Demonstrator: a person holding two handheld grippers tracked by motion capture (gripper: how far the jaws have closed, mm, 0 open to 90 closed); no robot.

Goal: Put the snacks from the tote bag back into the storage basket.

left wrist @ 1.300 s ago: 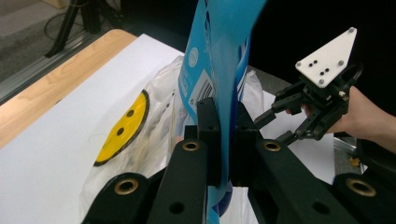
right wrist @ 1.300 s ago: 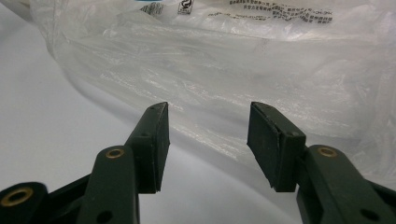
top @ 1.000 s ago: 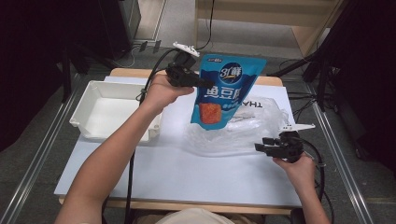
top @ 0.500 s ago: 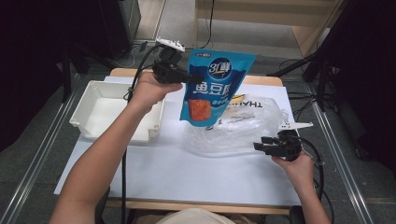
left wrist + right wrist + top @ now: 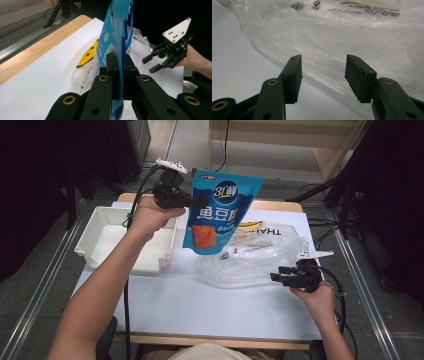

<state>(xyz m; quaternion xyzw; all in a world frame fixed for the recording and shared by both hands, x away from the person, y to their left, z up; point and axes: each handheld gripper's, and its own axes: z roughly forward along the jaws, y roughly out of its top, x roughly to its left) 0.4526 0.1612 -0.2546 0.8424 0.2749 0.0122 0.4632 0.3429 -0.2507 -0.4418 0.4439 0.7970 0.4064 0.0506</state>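
While the left claw (image 5: 197,200) clamps its upper left edge, the blue snack pouch (image 5: 220,212) hangs upright above the surface (image 5: 165,295), long axis vertical. The right claw (image 5: 280,276), jaws apart, rests near the surface's right edge beside the clear plastic bag (image 5: 250,257).

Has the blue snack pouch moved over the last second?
Yes. The blue snack pouch, clamped in the left tongs, has shifted left toward the white tray in the high view, less over the clear plastic bag.
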